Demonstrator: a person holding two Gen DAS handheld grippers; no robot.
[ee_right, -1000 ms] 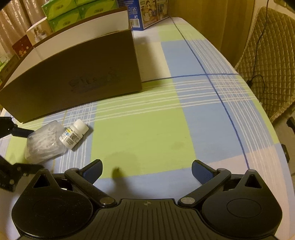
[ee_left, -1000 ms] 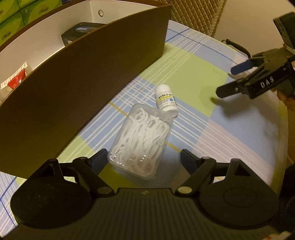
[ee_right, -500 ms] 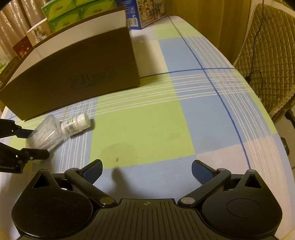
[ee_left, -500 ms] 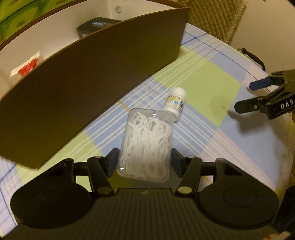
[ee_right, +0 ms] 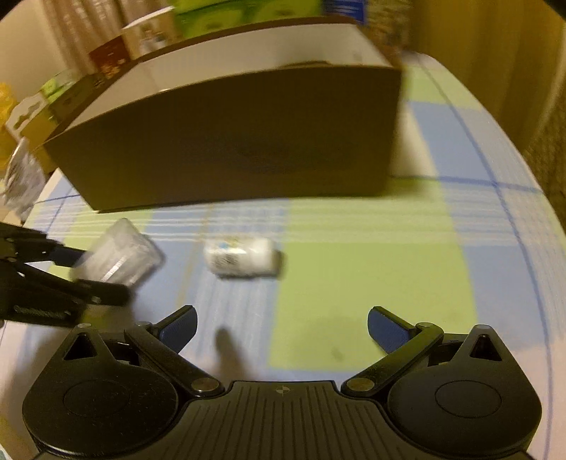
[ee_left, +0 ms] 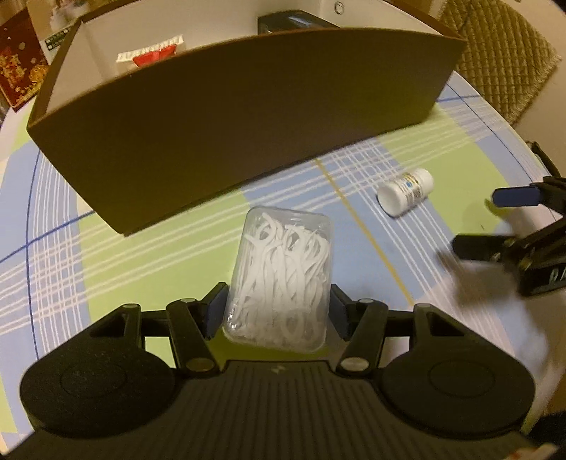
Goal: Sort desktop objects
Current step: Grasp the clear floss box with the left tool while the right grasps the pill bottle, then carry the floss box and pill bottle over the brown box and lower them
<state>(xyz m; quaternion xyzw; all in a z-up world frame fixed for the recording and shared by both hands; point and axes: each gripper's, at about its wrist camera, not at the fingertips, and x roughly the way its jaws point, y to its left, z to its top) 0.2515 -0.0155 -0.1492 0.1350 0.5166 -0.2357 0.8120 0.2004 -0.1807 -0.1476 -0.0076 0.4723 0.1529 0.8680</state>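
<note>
My left gripper (ee_left: 277,311) is shut on a clear plastic box of white floss picks (ee_left: 283,272) and holds it in front of the brown cardboard box (ee_left: 247,116). The floss box also shows in the right wrist view (ee_right: 116,256), between the left gripper's fingers (ee_right: 102,292). A small white pill bottle (ee_left: 406,191) lies on its side on the checked tablecloth, right of the floss box. In the right wrist view the bottle (ee_right: 244,256) lies ahead of my right gripper (ee_right: 281,327), which is open and empty. The right gripper shows at the right edge of the left wrist view (ee_left: 495,219).
The brown box (ee_right: 230,141) is open on top, with a red packet (ee_left: 152,56) and a black item (ee_left: 293,23) inside. Cartons (ee_right: 116,53) stand behind it. A quilted chair (ee_left: 502,53) is past the table's right edge.
My left gripper closed on the floss box, lifted it and swung toward the brown box. The right gripper moved closer to the pill bottle, which now lies apart from the floss box.
</note>
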